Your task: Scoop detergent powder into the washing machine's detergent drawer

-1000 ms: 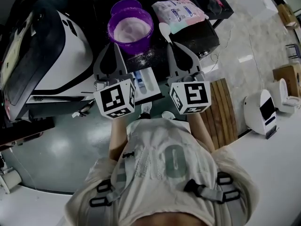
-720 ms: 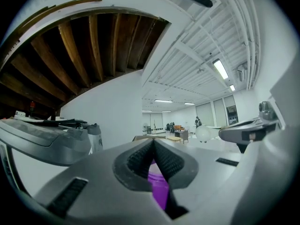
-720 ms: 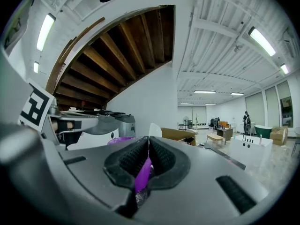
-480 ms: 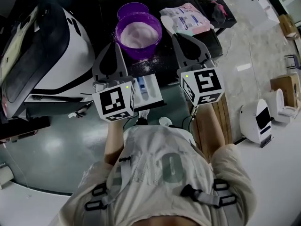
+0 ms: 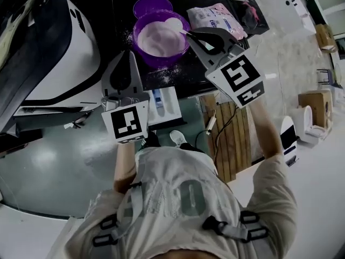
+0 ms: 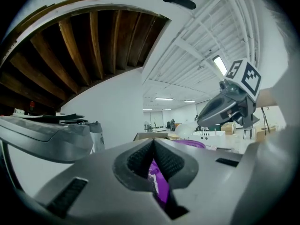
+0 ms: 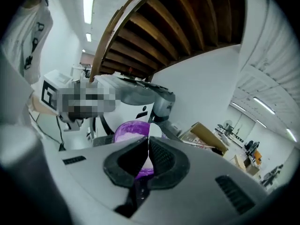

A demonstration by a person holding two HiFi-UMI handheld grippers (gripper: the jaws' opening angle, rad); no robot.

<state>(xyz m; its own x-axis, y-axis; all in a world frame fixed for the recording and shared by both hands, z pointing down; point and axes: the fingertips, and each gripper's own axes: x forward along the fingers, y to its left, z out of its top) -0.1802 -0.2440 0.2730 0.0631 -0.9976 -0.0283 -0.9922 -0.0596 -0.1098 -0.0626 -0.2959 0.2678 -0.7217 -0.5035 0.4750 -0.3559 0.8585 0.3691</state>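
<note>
**Head view.** A round purple plastic bowl of white detergent powder stands on a black tabletop. At the bowl's right rim, the right gripper is pressed onto the handle of a small white plastic spoon. The spoon's scoop hangs over the powder inside that rim. The left gripper sits near the bowl's left side, jaws together. The open white detergent drawer lies on the person's side of the bowl. The white-and-black washing machine stands to the bowl's left.

**Left gripper view.** The left gripper has its pads closed tip to tip with nothing between them. The bowl shows beyond them, with the right gripper and spoon above its rim.

**Right gripper view.** The right gripper clamps the thin spoon handle, and the bowl lies straight ahead.

**Handling.** The powder looks light and loose and would likely slide off a tilted scoop. The spoon seems stiff and light, and is best held far back on its handle and carried level from the bowl to the drawer.
</note>
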